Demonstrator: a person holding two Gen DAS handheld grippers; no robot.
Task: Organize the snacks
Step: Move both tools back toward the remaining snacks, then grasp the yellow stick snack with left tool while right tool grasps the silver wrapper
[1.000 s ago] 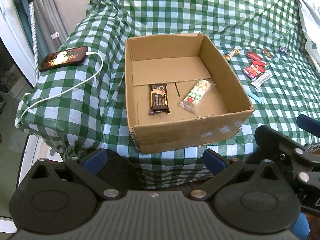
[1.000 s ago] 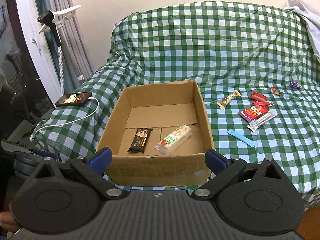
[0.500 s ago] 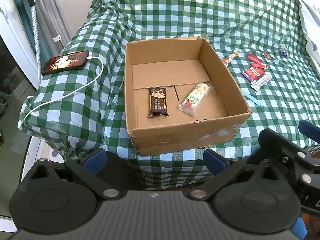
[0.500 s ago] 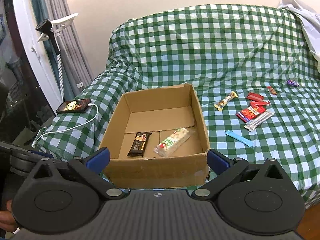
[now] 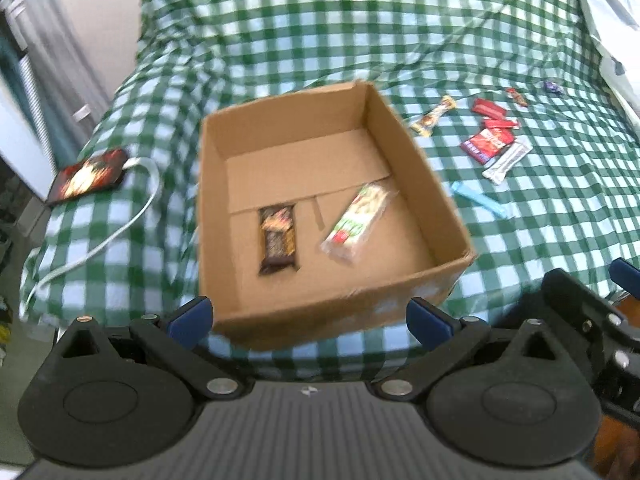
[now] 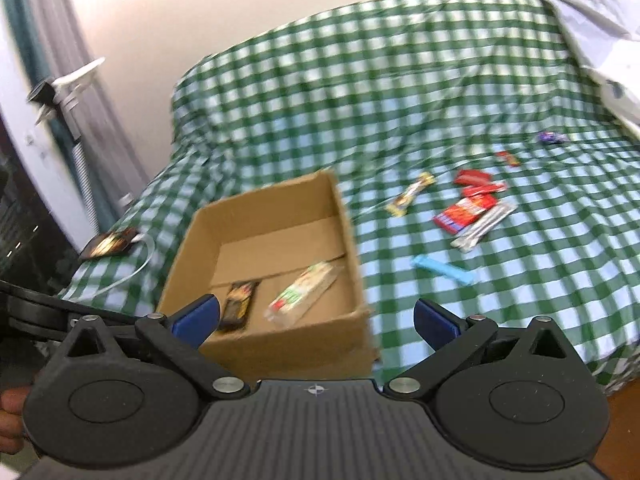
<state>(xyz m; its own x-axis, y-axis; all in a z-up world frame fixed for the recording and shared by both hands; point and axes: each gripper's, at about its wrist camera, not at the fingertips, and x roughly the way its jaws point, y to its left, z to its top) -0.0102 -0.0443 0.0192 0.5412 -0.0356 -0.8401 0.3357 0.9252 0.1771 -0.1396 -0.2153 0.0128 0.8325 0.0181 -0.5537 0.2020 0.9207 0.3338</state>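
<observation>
Lying in cardboard box [image 5: 416, 168]: dark bar [image 5: 278, 238] lengthwise, clear pack [image 5: 356, 222] diagonal.

Cardboard box [image 5: 424, 184] w/ choc bar [image 5: 278, 239], nut bar [image 5: 356, 222].

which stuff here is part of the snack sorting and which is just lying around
Part of the job: cardboard box, dark bar and clear pack inside it, loose snacks on the cloth, blue stick.

Just lying about: phone, white cable, white cloth.
</observation>
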